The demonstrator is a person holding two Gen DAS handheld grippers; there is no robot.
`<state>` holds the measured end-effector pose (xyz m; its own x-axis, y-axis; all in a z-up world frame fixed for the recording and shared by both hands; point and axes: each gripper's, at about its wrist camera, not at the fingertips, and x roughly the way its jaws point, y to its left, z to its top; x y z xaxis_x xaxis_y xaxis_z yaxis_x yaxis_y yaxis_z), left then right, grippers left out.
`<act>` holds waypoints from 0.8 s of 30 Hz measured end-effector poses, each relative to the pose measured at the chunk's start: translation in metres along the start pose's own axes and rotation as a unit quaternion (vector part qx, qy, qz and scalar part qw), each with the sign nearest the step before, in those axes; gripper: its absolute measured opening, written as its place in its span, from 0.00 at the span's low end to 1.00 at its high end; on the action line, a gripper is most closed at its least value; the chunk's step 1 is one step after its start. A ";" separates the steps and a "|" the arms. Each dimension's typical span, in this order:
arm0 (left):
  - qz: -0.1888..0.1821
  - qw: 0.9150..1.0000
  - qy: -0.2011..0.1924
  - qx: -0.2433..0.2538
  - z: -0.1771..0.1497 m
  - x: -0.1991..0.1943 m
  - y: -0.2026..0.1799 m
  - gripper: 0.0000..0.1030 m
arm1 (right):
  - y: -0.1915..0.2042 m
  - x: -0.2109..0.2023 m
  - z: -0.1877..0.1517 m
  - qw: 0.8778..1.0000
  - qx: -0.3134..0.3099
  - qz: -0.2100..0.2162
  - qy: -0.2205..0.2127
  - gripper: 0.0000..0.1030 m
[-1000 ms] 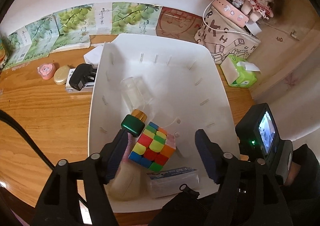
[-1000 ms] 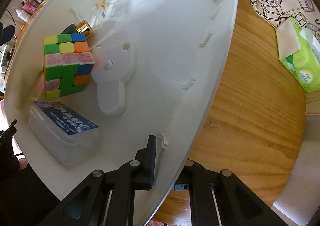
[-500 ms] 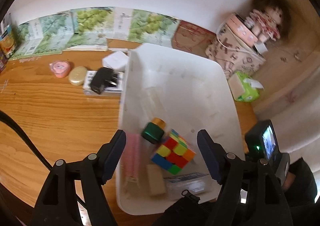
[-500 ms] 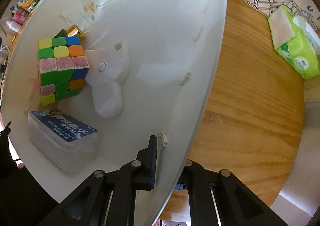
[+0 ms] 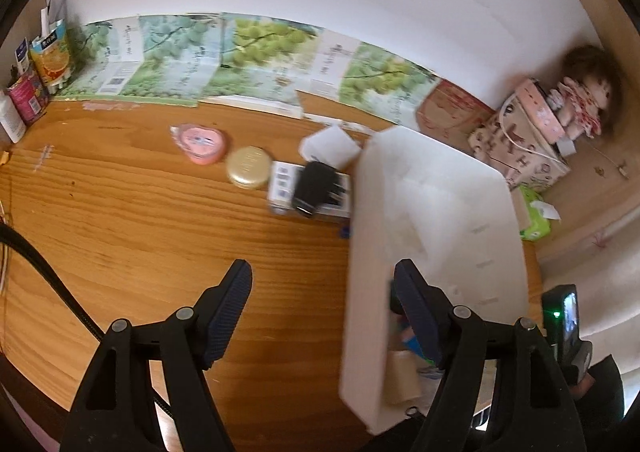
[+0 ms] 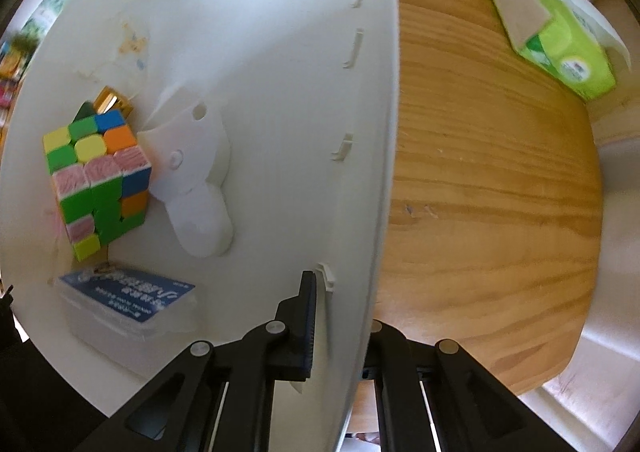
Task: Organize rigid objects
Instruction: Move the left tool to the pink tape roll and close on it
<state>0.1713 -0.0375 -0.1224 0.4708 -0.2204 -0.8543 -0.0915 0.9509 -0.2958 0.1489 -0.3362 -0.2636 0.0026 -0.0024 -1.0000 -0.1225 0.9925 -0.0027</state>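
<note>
- Right gripper (image 6: pixel 340 316): jaws clamped on the near side wall of the smooth white plastic bin (image 6: pixel 376 156).
- Left gripper (image 5: pixel 322 316): jaws wide apart, empty, over the wood-grain tabletop (image 5: pixel 120 220).
- The bin's long axis runs away from the cameras; inside lie a multicoloured puzzle cube (image 6: pixel 98 180) and a clear blue-labelled box (image 6: pixel 124 308).

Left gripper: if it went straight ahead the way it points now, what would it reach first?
Probably bare wooden tabletop. The open left gripper points between its fingers at wood; the black charger on its white box lies farther along. Depth is unclear.
</note>
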 end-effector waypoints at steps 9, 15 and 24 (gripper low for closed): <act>0.019 1.000 0.010 -0.011 0.039 0.009 0.051 0.75 | -0.018 0.001 0.017 0.998 0.066 -0.008 -0.003 0.07; 0.010 0.998 0.024 -0.052 0.064 0.025 0.086 0.75 | -0.028 0.001 0.018 0.996 0.087 -0.011 -0.004 0.08; 0.023 0.992 0.052 -0.116 0.086 0.057 0.122 0.78 | -0.040 0.003 0.029 0.994 0.107 -0.023 0.007 0.10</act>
<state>0.2627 0.0850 -0.1703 0.3699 -0.2107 -0.9048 -0.3156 0.8875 -0.3357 0.1823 -0.3724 -0.2661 -0.0110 -0.0483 -0.9988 0.0908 0.9947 -0.0491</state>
